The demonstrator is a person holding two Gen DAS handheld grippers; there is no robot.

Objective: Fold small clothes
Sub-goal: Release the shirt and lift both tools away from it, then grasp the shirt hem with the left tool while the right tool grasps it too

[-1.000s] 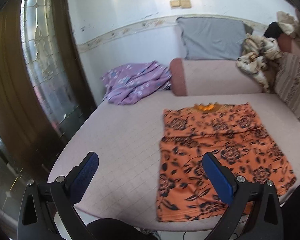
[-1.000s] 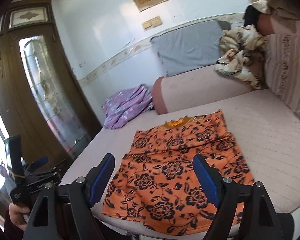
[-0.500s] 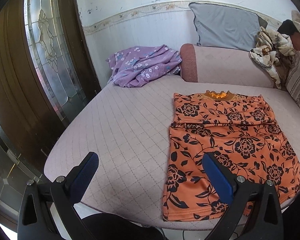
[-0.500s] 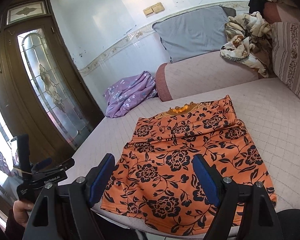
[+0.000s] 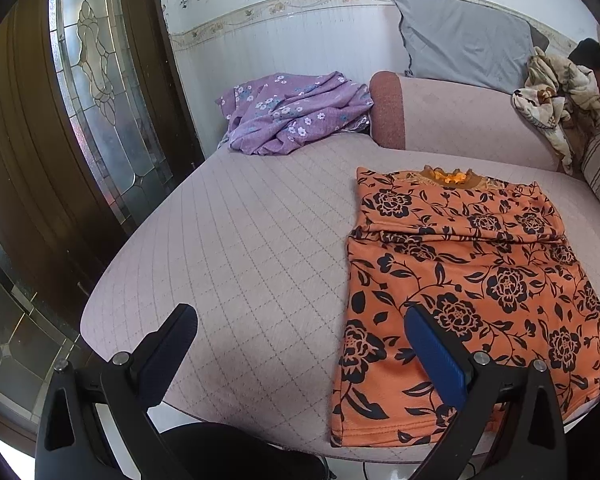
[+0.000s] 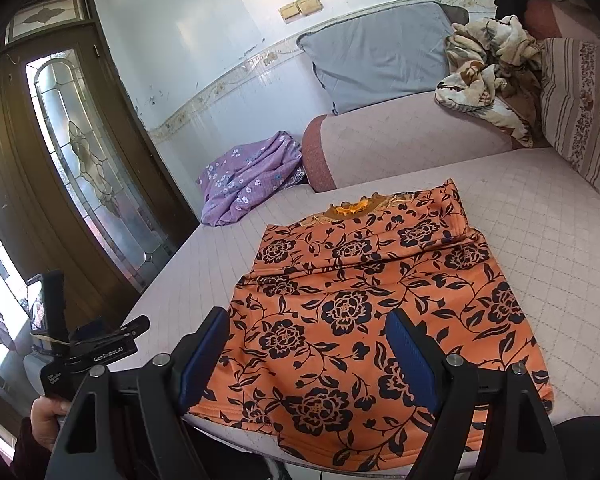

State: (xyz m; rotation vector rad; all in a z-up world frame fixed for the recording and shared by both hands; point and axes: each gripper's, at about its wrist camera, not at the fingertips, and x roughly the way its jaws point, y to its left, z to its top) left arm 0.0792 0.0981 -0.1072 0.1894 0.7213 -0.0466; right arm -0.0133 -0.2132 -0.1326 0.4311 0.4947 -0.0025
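Observation:
An orange top with black flowers [image 5: 460, 280] lies flat on the pinkish quilted bed [image 5: 240, 240], collar at the far end and hem at the near edge. A fold crosses its upper part. My left gripper [image 5: 300, 314] hovers open over the bed's near edge, its right finger [image 5: 432, 356] above the top's lower left part and its left finger over bare quilt. My right gripper [image 6: 306, 320] hangs open above the lower half of the top [image 6: 360, 300], nothing between its pads. The left gripper's body [image 6: 88, 352] shows at lower left in the right wrist view, held by a hand [image 6: 44, 408].
A purple floral cloth [image 5: 296, 108] lies bunched at the bed's far left corner beside a pink bolster [image 5: 460, 120]. Behind are a grey pillow [image 5: 464, 40], a crumpled cream blanket [image 6: 488, 76] and a striped cushion [image 6: 580, 100]. A dark door with glass [image 5: 100, 100] stands left.
Both grippers have sunk and come closer to the bed, tipping downward, so the orange top looms larger. The jaws have stayed equally wide and the top has not moved.

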